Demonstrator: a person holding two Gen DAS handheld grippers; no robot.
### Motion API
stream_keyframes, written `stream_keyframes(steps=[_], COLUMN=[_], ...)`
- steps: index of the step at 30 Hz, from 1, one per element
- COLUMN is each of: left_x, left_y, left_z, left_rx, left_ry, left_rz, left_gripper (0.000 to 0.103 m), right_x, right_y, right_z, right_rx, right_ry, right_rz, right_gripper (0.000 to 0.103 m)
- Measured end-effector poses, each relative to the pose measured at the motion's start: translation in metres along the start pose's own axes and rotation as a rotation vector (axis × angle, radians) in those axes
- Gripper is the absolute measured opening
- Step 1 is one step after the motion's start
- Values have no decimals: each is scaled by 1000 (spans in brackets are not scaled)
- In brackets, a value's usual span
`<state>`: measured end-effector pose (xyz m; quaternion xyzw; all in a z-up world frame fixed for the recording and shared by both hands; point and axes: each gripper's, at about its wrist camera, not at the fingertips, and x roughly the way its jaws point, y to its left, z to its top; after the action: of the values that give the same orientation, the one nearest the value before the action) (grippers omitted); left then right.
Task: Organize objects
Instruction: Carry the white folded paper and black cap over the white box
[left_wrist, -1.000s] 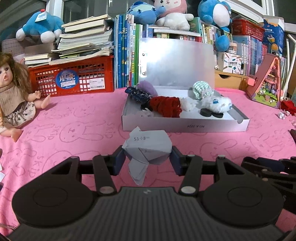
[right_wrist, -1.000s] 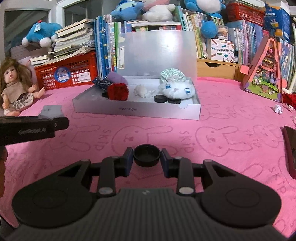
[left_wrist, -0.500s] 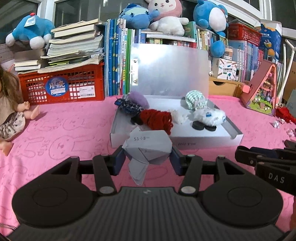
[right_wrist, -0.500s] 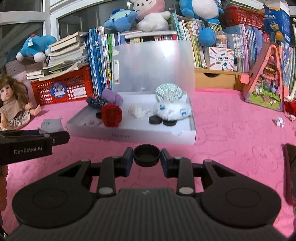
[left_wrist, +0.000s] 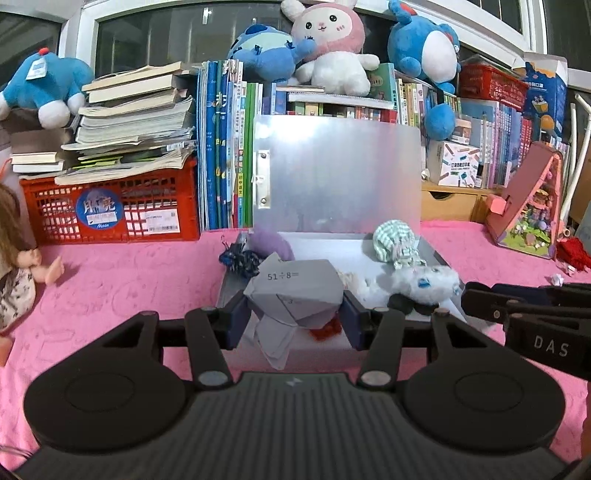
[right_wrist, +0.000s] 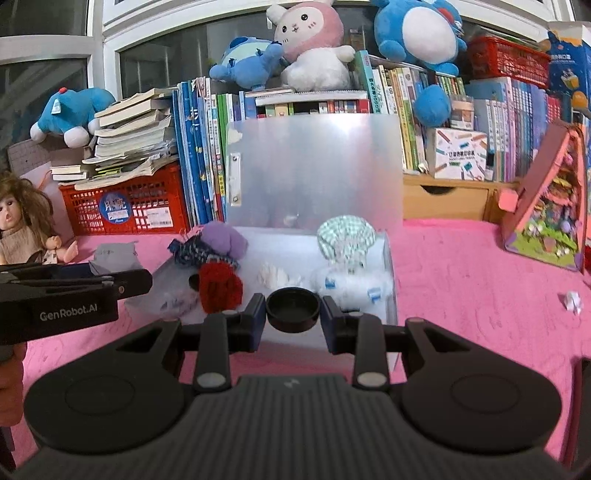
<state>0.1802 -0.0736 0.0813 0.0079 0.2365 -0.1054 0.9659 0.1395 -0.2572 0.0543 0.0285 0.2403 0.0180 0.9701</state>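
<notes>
Left gripper (left_wrist: 294, 317): jaws clamped on a folded grey paper piece (left_wrist: 295, 297) printed with a sum, held above the near edge of the white box (right_wrist: 389, 280). Right gripper (right_wrist: 293, 319): jaws clenched on a black round cap (right_wrist: 293, 304), likewise over the box front, presumably both for dropping in. Box, lid (right_wrist: 314, 170) propped upright, on the pink-covered table (right_wrist: 461, 280); contents: red knit piece (right_wrist: 220, 288), purple pouch (right_wrist: 225, 240), striped green cloth (right_wrist: 347, 238), white fluffy toy (right_wrist: 351, 286), black discs (left_wrist: 400, 302).

A folded grey paper (left_wrist: 295, 295) printed with a division sum and a round black cap (right_wrist: 293, 309), open side up, each sit clamped above the open white box (right_wrist: 390, 295) of small fabric toys.
</notes>
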Motion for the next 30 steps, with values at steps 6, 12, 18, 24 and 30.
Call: stream_keyframes(steps=[6, 12, 18, 24, 30], left_x=[27, 53, 71, 79, 89], left_y=[3, 9, 9, 6, 1], left_z=[12, 18, 14, 1, -9], left_rx=[-8, -38, -34, -13, 10], left_ry=[16, 41, 65, 96, 118], left_rz=[-16, -15, -26, -38, -48], left_gripper=[58, 58, 58, 58, 58], right_x=[21, 46, 68, 83, 94], right_y=[-6, -15, -20, -23, -26], right_z=[16, 30, 30, 16, 7], right_rx=[-8, 15, 39, 73, 95], right_ry=[16, 53, 101, 153, 191], right_rz=[5, 14, 21, 40, 50], right_gripper=[37, 37, 37, 37, 37])
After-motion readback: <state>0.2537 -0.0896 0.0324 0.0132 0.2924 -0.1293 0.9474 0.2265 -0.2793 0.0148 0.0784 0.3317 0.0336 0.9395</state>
